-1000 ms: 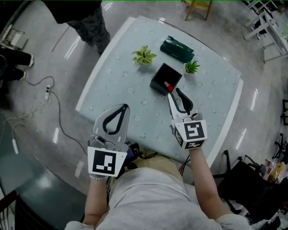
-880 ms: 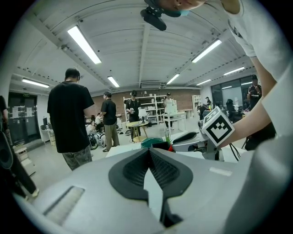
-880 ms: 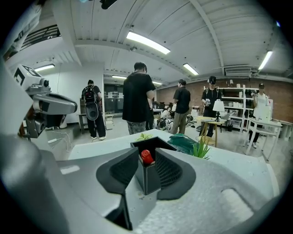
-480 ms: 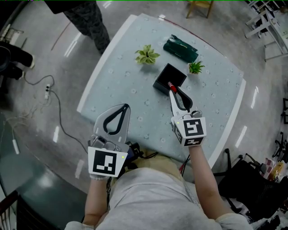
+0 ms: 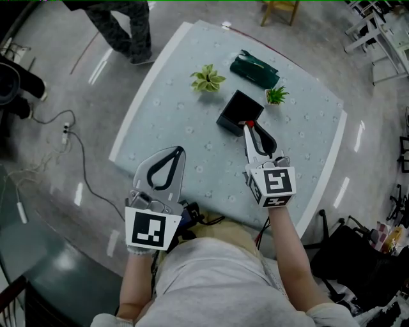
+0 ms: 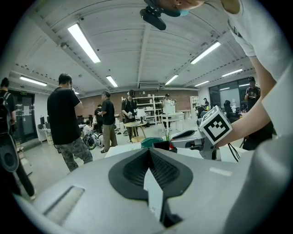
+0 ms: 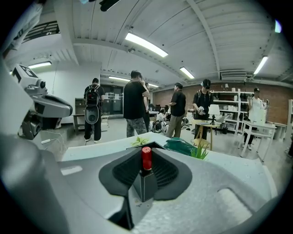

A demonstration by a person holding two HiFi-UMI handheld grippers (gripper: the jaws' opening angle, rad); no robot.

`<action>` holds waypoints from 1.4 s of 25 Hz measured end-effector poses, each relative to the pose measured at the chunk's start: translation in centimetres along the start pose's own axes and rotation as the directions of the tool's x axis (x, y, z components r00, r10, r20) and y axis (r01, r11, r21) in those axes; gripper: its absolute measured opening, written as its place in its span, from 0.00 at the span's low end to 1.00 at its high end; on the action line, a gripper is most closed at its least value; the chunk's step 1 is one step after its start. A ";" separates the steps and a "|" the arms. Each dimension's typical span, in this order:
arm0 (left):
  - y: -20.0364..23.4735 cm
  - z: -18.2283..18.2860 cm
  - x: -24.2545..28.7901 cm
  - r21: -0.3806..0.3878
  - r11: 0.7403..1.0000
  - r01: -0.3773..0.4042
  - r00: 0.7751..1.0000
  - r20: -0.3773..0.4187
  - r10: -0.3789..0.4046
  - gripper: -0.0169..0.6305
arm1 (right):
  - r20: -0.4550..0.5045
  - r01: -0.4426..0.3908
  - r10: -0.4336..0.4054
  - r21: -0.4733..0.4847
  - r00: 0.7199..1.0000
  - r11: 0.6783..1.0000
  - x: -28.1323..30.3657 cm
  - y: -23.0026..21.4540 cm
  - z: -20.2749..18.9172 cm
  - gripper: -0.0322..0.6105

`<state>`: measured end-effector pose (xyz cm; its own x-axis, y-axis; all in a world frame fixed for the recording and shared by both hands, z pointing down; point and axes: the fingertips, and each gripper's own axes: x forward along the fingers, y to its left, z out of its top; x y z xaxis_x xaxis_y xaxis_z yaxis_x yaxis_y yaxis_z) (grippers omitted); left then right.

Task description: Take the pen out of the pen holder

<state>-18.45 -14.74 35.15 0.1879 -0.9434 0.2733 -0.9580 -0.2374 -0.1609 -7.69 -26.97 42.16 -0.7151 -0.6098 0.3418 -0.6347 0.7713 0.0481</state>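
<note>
A black square pen holder (image 5: 236, 107) stands on the pale table (image 5: 179, 137), with a red-capped pen (image 5: 251, 122) upright at its near corner. My right gripper (image 5: 248, 126) reaches to that corner, its jaws closing with the cap between them. In the right gripper view the red pen cap (image 7: 146, 158) sits at the tips of the right gripper (image 7: 146, 161), ribbed pads against both its sides, above the pen holder (image 7: 144, 187). My left gripper (image 5: 179, 151) hangs shut and empty over the table's near left part. The left gripper (image 6: 149, 153) shows touching tips.
Two small potted plants (image 5: 206, 79) (image 5: 275, 96) and a dark green pouch (image 5: 254, 69) lie beyond the holder. A person's legs (image 5: 124, 25) stand by the table's far left corner. A cable (image 5: 77, 137) trails over the floor at left; a wooden stool (image 5: 281, 9) is behind.
The right gripper's jaws have narrowed from wide open to close around the red cap, its tips edging toward the holder's corner. The left gripper has stayed put.
</note>
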 end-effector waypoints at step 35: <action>-5.2 6.8 0.3 0.102 0.983 0.154 0.975 0.149 -0.168 0.05 | 0.281 0.186 -0.197 0.066 0.939 0.980 -14.1 -2.9 10.3 0.15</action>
<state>-11.88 -15.40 29.63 0.3762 -0.9139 0.1523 -0.8906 -0.4020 -0.2127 1.17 -22.48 27.55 -0.6288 -0.7761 0.0476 -0.7745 0.6306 0.0491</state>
